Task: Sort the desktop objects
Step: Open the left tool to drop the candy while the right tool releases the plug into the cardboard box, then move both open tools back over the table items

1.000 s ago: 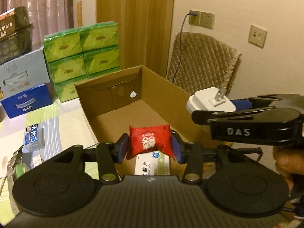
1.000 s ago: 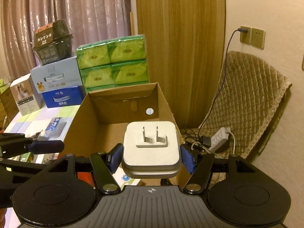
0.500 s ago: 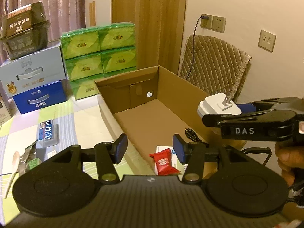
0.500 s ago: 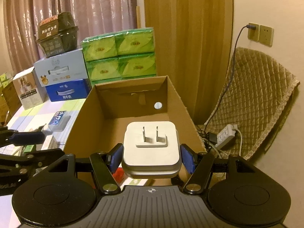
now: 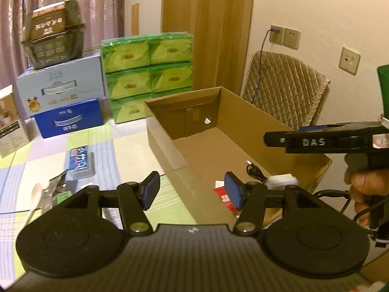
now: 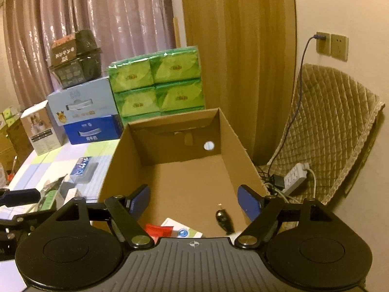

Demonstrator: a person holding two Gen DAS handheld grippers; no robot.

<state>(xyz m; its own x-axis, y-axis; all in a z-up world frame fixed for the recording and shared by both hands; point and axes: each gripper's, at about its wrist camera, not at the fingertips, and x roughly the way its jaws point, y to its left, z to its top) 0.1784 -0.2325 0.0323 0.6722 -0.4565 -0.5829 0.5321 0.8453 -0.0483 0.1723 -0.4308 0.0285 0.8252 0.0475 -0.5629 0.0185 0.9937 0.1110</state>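
Note:
An open cardboard box (image 5: 245, 112) (image 6: 233, 131) stands on the table's right side. Inside it lie a red packet (image 5: 225, 198) (image 6: 158, 230), a white medicine box (image 6: 181, 230), a black cable (image 5: 254, 170) (image 6: 223, 220) and a white charger plug (image 5: 282, 179), blurred. My left gripper (image 5: 192, 191) is open and empty over the box's near left wall. My right gripper (image 6: 194, 200) is open and empty above the box interior; it shows in the left wrist view (image 5: 323, 140) at the right.
On the chequered tablecloth (image 5: 48, 160) lie a blue tissue pack (image 5: 80, 161) (image 6: 83, 169), a green wrapper (image 5: 58, 189) and a spoon (image 5: 34, 192). Green tissue packs (image 5: 148, 75), blue cartons (image 5: 65, 102) and a dark tub (image 5: 53, 43) stand behind. A padded chair (image 6: 335, 131) and power strip (image 6: 294, 177) are right.
My left gripper opened, dropped the red packet into the box and drew back left. My right gripper then opened and the white charger plug fell into the box.

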